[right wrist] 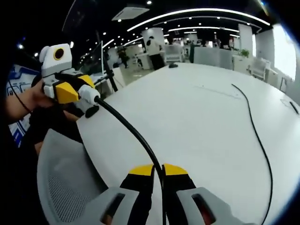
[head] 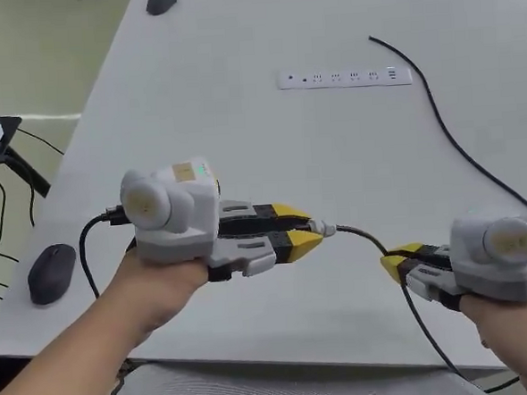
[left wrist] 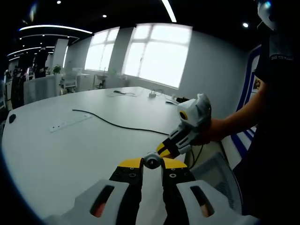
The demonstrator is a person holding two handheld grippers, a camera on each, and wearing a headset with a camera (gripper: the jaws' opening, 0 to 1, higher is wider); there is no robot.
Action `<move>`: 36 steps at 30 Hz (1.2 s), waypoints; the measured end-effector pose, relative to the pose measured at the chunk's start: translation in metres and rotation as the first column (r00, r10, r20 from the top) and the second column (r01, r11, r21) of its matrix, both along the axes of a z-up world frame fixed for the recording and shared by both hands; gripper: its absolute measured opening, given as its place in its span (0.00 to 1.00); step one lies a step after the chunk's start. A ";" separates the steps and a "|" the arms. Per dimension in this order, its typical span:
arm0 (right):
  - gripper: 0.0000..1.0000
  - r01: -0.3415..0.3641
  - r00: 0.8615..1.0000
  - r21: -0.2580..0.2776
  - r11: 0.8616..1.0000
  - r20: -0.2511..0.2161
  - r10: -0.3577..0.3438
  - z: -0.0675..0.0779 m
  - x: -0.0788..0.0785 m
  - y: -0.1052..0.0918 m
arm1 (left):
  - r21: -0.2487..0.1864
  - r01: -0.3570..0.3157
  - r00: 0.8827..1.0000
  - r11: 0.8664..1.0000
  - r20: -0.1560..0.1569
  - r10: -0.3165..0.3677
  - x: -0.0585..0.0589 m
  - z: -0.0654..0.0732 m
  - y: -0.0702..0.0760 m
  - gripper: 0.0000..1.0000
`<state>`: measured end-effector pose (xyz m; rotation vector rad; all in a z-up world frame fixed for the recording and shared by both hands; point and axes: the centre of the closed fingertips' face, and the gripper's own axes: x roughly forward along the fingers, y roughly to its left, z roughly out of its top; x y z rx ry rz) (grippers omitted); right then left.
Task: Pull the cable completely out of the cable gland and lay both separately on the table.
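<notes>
While both are held up over the near edge of the surface [head: 242, 145], the left hand-held gripper [head: 315, 228] has its jaws clamped on the cable gland [head: 324, 229]. The pale gland pokes out just past the yellow tips. The right hand-held gripper [head: 391, 261] has its jaws closed on the black cable [head: 362, 235], a little way along from the gland. The cable runs in a shallow arc from the gland to the right jaws, then trails down past the near edge. The cable is seated in the gland, not yet pulled out, and neither piece lies on the surface. The grippers face each other, tips near but apart.

Elsewhere:
- white power strip [head: 346, 78], far centre
- separate black cord [head: 447, 132], running from beside the strip toward the near right
- dark mouse [head: 51, 271], near left
- second mouse [head: 161, 1], far left edge
- mesh chair back [right wrist: 61, 187], below the near edge in the right gripper view
</notes>
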<state>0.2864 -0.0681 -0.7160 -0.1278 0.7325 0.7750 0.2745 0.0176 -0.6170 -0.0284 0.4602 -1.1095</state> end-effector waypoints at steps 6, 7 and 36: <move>0.14 -0.079 0.995 -0.031 0.996 0.065 0.081 0.018 0.001 0.011 | 0.012 0.007 1.000 1.000 0.001 -0.007 0.000 -0.002 0.000 0.15; 0.15 -0.102 0.991 -0.041 0.994 0.084 0.105 0.022 0.001 0.013 | 0.011 0.009 1.000 1.000 0.001 -0.009 0.000 -0.002 0.000 0.15; 0.01 -0.431 0.831 -0.196 0.881 0.293 0.472 0.062 -0.012 0.078 | 0.010 0.006 1.000 1.000 -0.011 -0.006 -0.006 -0.002 -0.002 0.15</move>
